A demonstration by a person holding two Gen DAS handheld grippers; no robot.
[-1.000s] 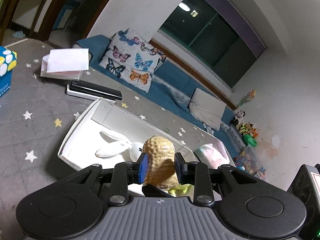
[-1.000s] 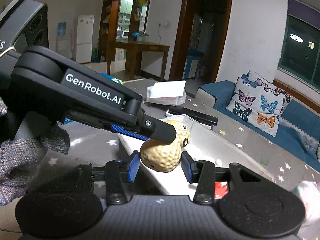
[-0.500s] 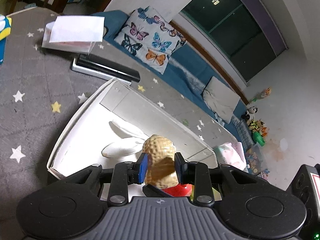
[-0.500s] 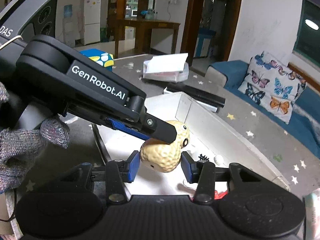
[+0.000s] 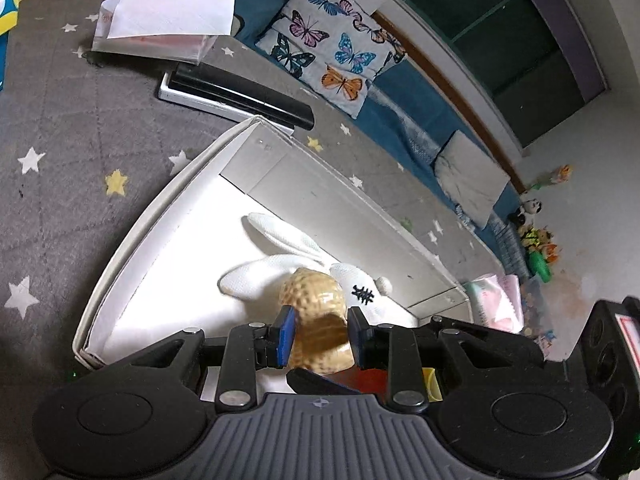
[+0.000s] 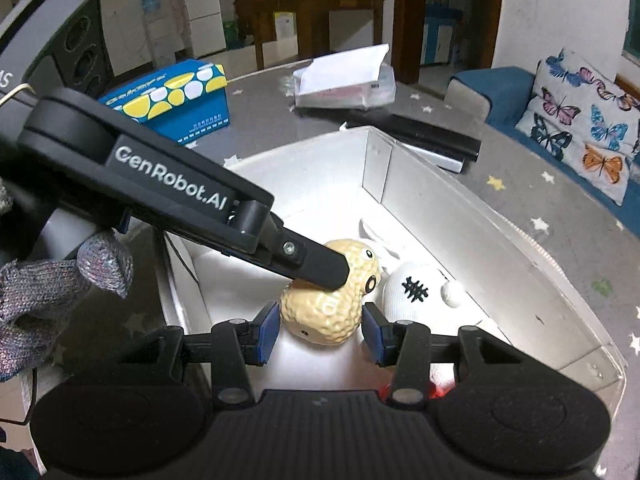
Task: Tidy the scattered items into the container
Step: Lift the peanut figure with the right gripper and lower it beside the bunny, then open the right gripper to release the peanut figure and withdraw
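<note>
Over the last second both grippers had carried the tan, dimpled peanut-shaped toy with googly eyes (image 6: 334,300) downwards. A second earlier it hung above the rim of the white rectangular cardboard box (image 5: 132,232); now it sat low between the walls, just above the white floor, and the box filled far more of both views.

The left gripper (image 5: 320,330) was clamped on the toy's upper lobe, its blue pads pressing either flank, and its jaws were closing a little further. In the right wrist view its black finger (image 6: 308,264) lay across the top of the peanut. The right gripper (image 6: 318,330) flanked the lower lobe; its left pad appeared to stand slightly off the surface and its right pad was at the surface, so I cannot tell whether it truly gripped.

Just to the right of the peanut, inside the box, lay a white knitted rabbit plush with a black stitched mark (image 6: 414,290), its ears reaching toward the far wall. Something red (image 5: 360,380) showed under the near edge.

The toy seemed about ready to be released. Beyond the box, on the grey star-patterned cloth (image 5: 60,128), lay a black flat case (image 5: 240,94).
</note>
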